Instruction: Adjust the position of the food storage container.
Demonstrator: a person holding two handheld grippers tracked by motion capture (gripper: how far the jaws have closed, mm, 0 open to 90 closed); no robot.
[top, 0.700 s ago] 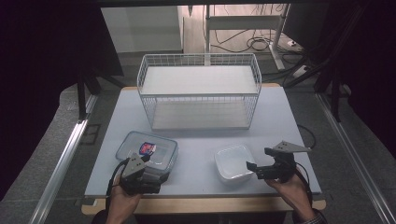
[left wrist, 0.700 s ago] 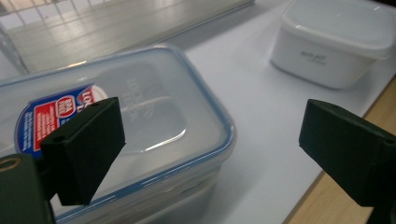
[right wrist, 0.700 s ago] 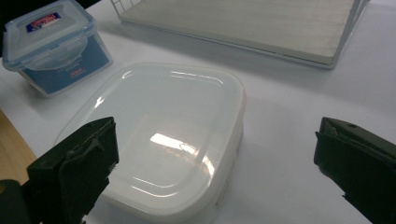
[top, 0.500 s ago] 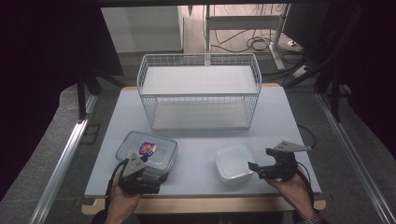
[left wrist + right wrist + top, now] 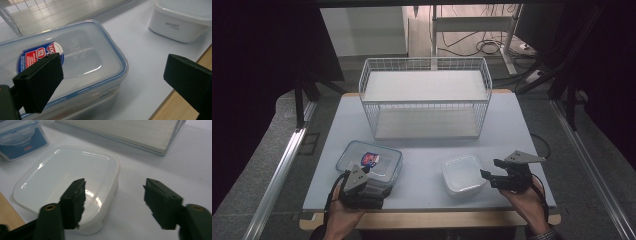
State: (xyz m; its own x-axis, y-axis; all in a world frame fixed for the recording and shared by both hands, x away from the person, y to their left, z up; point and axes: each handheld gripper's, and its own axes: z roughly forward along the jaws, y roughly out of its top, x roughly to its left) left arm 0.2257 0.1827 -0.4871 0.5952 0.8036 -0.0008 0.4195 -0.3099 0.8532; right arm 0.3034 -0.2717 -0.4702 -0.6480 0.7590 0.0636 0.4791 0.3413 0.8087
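A person stands at the near edge of the table (image 5: 512, 125) with a gripper in each hand. The left gripper (image 5: 362, 182) sits low over the near end of a clear lidded container (image 5: 371, 162), a flat rectangular box with a blue seal around its lid and a red and blue label on top. In the left gripper view its two black jaws stand wide apart, one above the labelled end of the clear lidded container (image 5: 75, 60) and the other out over the table's wooden edge, and nothing is pinched between them. The right gripper (image 5: 492, 176) lies just to the right of a white square container (image 5: 463, 174), which rests on the table near the front edge, well apart from the clear one. In the right gripper view its jaws are parted; one sits over the near corner of the white square container (image 5: 67, 182), the other hangs over bare tabletop beside it, and the pads do not press on it. Farther back, in the middle of the table, stands a white wire basket (image 5: 426, 97) with a pale board lying in its bottom.
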